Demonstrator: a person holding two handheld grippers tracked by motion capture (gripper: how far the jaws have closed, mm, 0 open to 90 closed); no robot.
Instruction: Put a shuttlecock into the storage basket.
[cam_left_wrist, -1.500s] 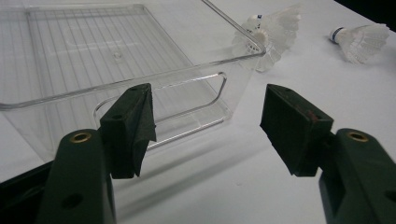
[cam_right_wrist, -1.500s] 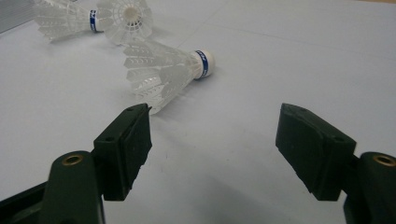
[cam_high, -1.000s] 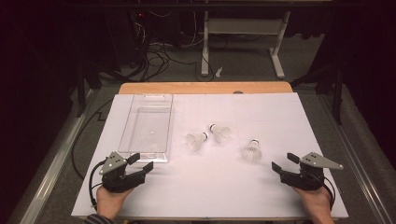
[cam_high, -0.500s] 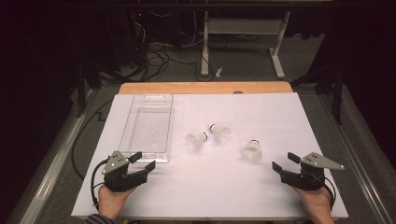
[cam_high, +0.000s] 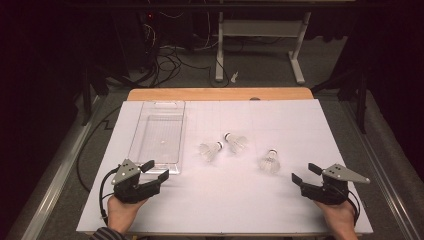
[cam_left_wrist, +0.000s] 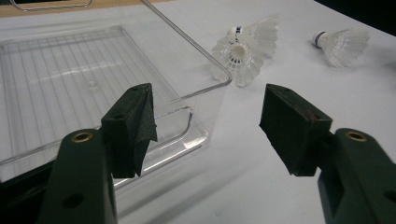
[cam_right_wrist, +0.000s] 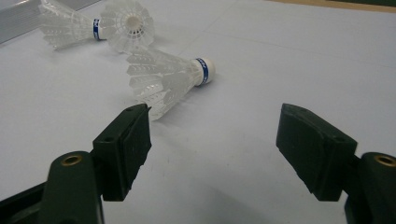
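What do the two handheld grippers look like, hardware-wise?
Both are dark, near-black two-jaw units. The left gripper and right gripper each carry a grey three-cornered plate on top and trail a black cable. Up close, the jaws end in blocky black pads on arms with brass-coloured rivets. A striped sleeve cuff shows at the left hand.

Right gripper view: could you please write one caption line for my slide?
Open right gripper low over the white table, nearest shuttlecock lying ahead, two more shuttlecocks beyond.
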